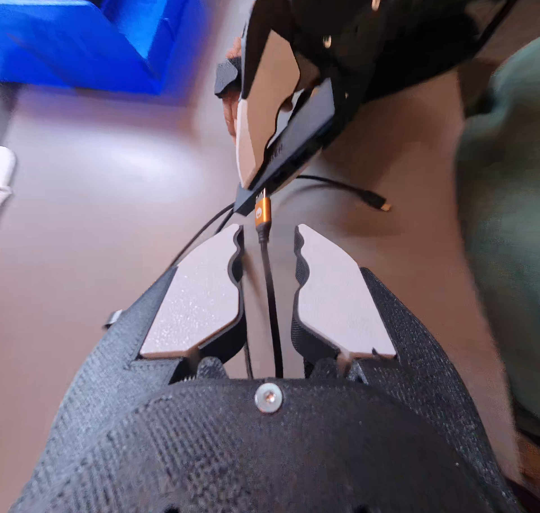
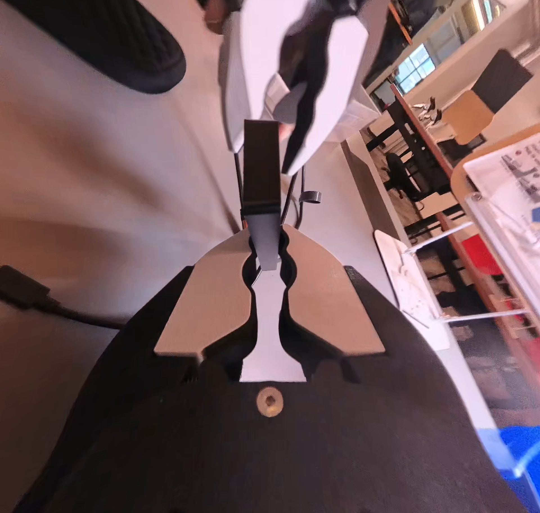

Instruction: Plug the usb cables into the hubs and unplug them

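Hub (image 1: 295, 145): clamped in right tongs (image 2: 266, 237).
Orange plug (image 1: 261, 207): seated in hub; left tongs (image 1: 268, 230) released around its cable.
Next: likely grip plug, pull straight.

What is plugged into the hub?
An orange-shelled USB plug sits in a port of the hub, its black cable trailing back. The contacts inside the port are hidden.

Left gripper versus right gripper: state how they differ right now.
The left gripper is open, its fingers apart on either side of the orange-plug cable without touching it; the right gripper is shut on the hub. The left holds nothing; the right holds the hub off the table. Both have pale pads on black bodies.
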Tool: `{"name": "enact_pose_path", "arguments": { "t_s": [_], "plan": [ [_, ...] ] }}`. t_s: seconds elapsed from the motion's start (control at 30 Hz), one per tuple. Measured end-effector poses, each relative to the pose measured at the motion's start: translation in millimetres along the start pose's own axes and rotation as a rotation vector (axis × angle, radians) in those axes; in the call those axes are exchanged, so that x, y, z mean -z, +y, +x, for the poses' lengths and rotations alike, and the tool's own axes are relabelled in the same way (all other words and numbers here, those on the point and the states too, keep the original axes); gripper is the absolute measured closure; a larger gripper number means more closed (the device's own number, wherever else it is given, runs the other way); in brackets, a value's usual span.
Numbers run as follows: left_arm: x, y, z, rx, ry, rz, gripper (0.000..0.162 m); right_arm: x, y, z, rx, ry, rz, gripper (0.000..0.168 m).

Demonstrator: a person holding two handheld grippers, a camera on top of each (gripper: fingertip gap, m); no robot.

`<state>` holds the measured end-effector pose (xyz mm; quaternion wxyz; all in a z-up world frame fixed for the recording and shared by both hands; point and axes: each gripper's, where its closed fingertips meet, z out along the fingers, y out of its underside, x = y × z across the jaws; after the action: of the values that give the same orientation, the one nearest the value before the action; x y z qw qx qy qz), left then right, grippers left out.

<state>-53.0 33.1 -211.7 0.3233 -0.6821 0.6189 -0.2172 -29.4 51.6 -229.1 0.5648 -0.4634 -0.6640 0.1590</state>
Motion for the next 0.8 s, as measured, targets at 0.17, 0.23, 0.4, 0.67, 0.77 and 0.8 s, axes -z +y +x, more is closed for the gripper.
{"name": "enact_pose_path", "arguments": {
  "t_s": [0.17,0.23,0.4,0.67,0.77,0.8],
  "plan": [
    [-3,2,-3,-0.219,-0.179,-0.059,0.153,1,-4,1,-0.101,-0.046,0.032,0.156],
    [-6,4,-5,-0.269,-0.186,-0.090,0.154,0,-5,-2,-0.124,-0.069,0.031,0.156],
    [-9,5,-1,-0.334,-0.141,-0.142,0.155,3,-4,-9,-0.157,-0.149,-0.005,0.156],
    [-2,-9,5,-0.248,-0.059,-0.089,0.155,10,-14,-6,-0.218,-0.252,-0.163,0.156],
    [-1,-14,7,-0.233,-0.039,-0.068,0.155,8,-15,-8,-0.204,-0.277,-0.260,0.156],
    [0,-15,6,-0.235,-0.043,-0.065,0.155,7,-16,-7,-0.208,-0.283,-0.257,0.156]
  ]
}}
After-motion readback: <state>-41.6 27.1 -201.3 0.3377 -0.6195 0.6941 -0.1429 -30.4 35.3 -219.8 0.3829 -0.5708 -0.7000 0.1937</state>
